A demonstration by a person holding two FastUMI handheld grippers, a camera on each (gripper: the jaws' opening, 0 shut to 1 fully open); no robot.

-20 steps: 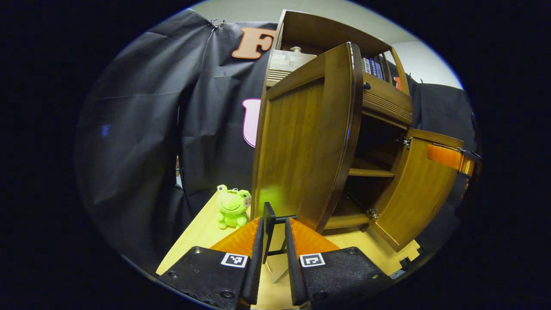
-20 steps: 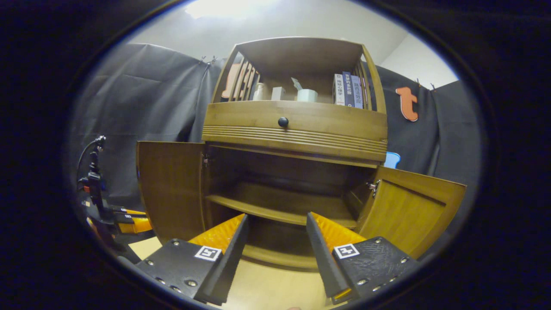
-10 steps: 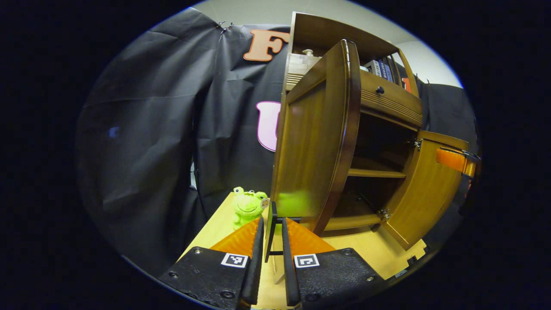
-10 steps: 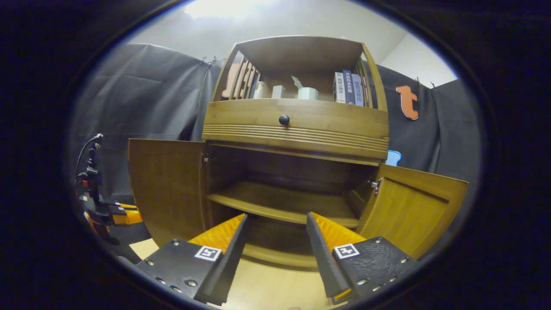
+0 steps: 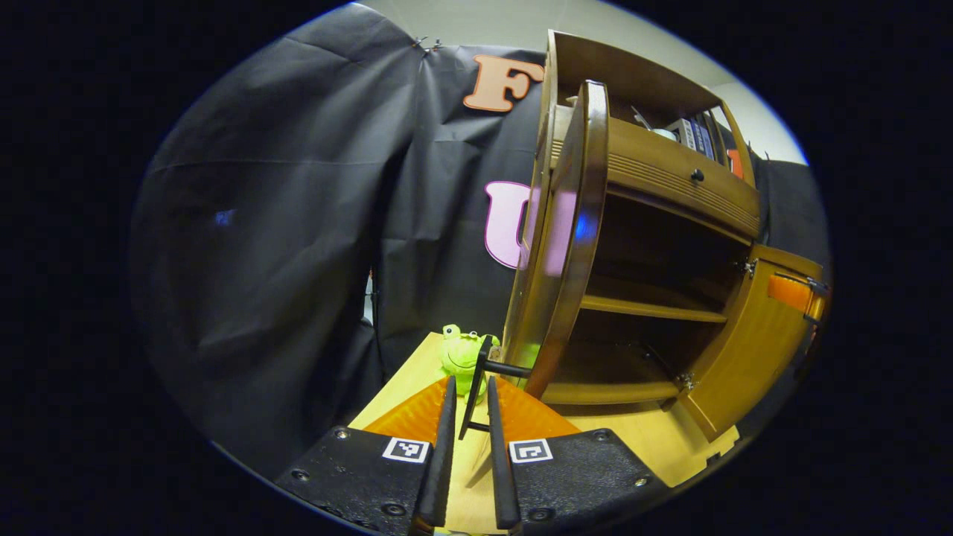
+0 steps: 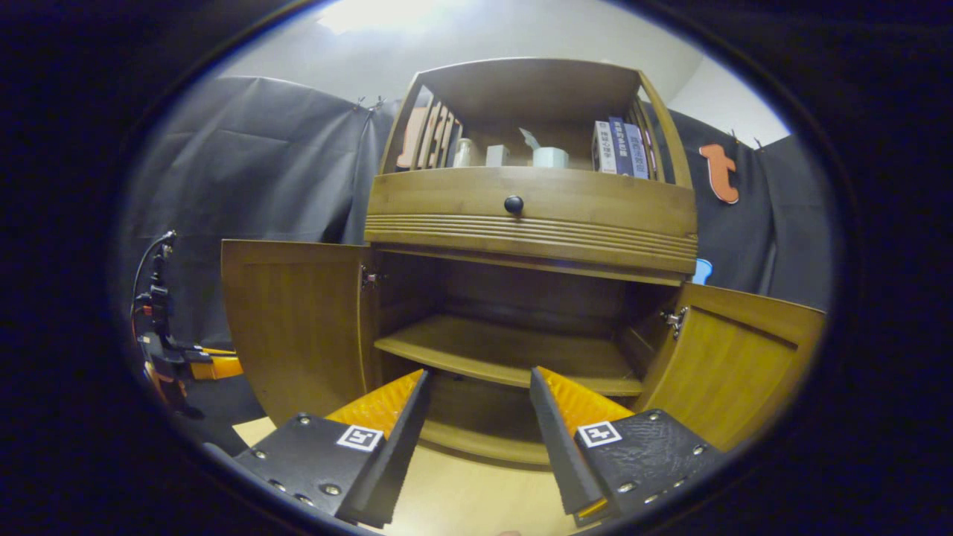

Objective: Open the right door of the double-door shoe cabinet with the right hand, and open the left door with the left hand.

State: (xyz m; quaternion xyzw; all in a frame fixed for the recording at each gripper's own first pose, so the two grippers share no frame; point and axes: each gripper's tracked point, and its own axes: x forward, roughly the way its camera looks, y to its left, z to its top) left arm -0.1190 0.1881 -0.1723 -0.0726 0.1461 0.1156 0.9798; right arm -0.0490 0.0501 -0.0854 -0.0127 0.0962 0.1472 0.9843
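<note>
Swung wider, curved glossy wooden left door [image 5: 562, 246]; left gripper [image 5: 469, 387] clamps its handle [image 5: 480, 372].

We see a light wooden tabletop [image 5: 402, 391] carrying the brown wooden double-door shoe cabinet [image 5: 655, 223], with a small green plush frog [image 5: 460, 356] near its far left edge.

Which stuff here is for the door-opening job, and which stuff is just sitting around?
For the job:
left door, swung open
black handle, pinched by the left gripper
right door, swung open
right gripper, open, holding nothing

Just sitting around:
green frog toy on the table
books on the top shelf
drawer knob
</note>
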